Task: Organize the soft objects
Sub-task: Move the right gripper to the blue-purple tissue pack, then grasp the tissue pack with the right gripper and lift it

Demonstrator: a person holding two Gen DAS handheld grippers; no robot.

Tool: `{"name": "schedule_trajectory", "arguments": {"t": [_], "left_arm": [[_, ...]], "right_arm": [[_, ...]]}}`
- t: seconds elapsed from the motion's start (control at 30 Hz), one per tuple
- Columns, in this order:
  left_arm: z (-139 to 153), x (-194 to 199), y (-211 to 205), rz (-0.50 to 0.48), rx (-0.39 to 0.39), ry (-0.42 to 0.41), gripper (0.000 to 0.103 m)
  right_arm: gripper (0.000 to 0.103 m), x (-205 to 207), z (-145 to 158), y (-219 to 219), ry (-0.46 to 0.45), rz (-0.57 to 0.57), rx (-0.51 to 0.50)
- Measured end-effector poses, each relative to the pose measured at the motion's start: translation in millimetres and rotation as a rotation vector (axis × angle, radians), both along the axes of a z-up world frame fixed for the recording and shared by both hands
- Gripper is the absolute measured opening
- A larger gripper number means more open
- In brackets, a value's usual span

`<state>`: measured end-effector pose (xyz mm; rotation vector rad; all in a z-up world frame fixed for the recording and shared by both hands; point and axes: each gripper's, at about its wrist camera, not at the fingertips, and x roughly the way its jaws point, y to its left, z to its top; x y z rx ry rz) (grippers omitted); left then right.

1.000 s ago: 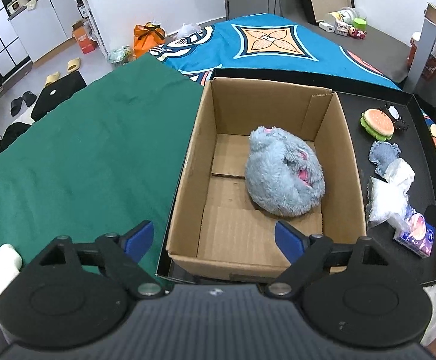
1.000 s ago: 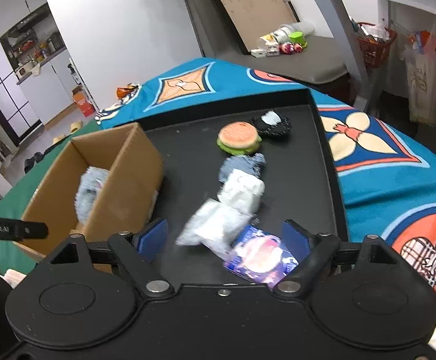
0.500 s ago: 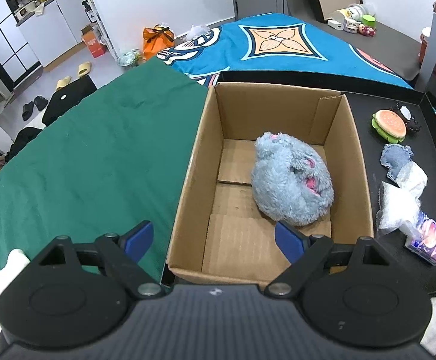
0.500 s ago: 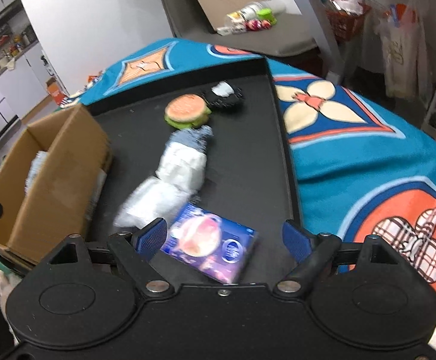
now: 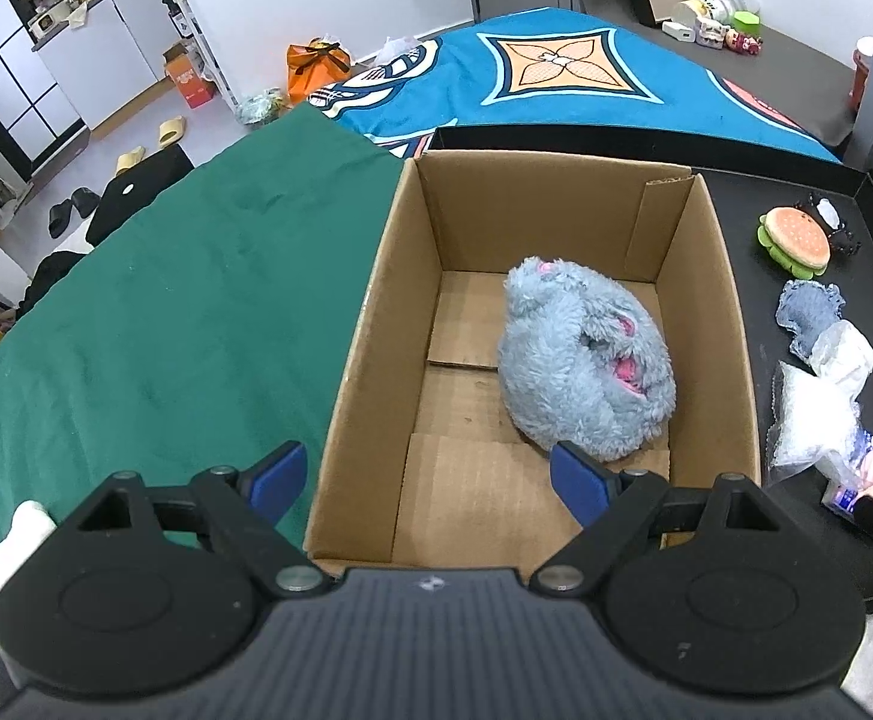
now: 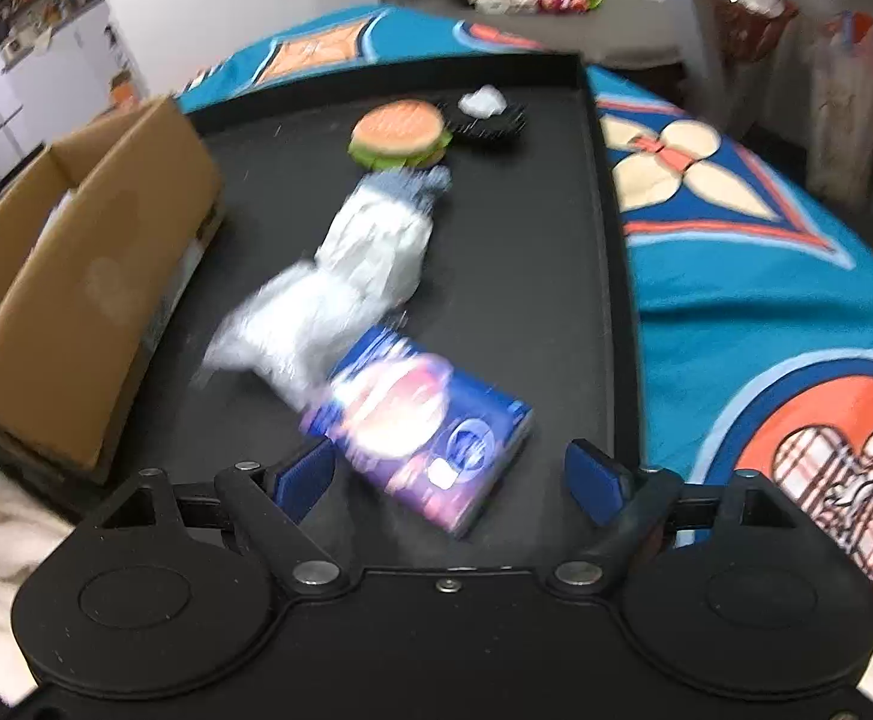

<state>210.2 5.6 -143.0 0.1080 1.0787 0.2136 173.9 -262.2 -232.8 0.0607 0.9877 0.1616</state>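
Tissue pack (image 6: 421, 429) between wide right tongs (image 6: 451, 474); white bags (image 6: 340, 288) behind; left tongs (image 5: 430, 477) wide

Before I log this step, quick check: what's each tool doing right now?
Left tool: open, holding nothing, over the cardboard box.
Right tool: open, holding nothing, just above the purple packet.

A dark green cloth (image 5: 154, 312) adjoins a blue patterned blanket (image 5: 562, 72). On the floor beyond: an orange paper bag (image 5: 318, 63), 2 pale yellow slippers (image 5: 154, 141) and 2 black slippers (image 5: 73, 210). White cabinets (image 5: 91, 69) line the wall.
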Motion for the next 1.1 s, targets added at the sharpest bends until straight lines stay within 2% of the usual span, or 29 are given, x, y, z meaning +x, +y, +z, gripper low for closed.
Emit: {"name": "schedule_trajectory", "arguments": {"t": [0.1, 0.33, 0.53, 0.57, 0.63, 0.67, 0.7, 0.87, 1.1], "left_arm": [[-0.3, 0.8, 1.7, 0.001, 0.003, 0.003, 0.087], [-3.7, 0.6, 6.9, 0.013, -0.004, 0.008, 0.087], [-6.3, -0.7, 6.8, 0.003, -0.009, 0.014, 0.087], [-6.2, -0.9, 7.3, 0.003, -0.010, 0.014, 0.087], [-6.0, -1.3, 7.9, 0.006, -0.009, 0.013, 0.087], [-5.8, -1.1, 8.8, 0.008, -0.009, 0.013, 0.087], [-5.7, 0.7, 9.7, 0.007, -0.008, 0.014, 0.087], [-4.3, 0.7, 9.9, -0.008, 0.013, 0.016, 0.087], [1.2, -4.9, 9.1, -0.040, 0.028, 0.002, 0.087]], "right_arm": [[0.083, -2.4, -3.5, 5.9, -0.006, 0.031, -0.059], [0.083, 4.4, -5.2, 12.7, -0.058, 0.052, -0.123], [0.082, 14.9, -6.3, 10.2, -0.088, 0.040, -0.121], [0.081, 14.9, -6.3, 10.1, -0.089, 0.039, -0.123], [0.071, 13.0, -4.8, 9.2, -0.086, 0.035, -0.121], [0.057, 11.8, -3.6, 9.4, -0.087, 0.037, -0.122], [0.052, 10.4, -1.3, 8.9, -0.087, 0.036, -0.130], [0.052, 9.6, 4.4, -0.2, -0.055, -0.001, -0.054], [0.052, 7.7, 23.2, -0.2, -0.114, -0.031, -0.033]]}}
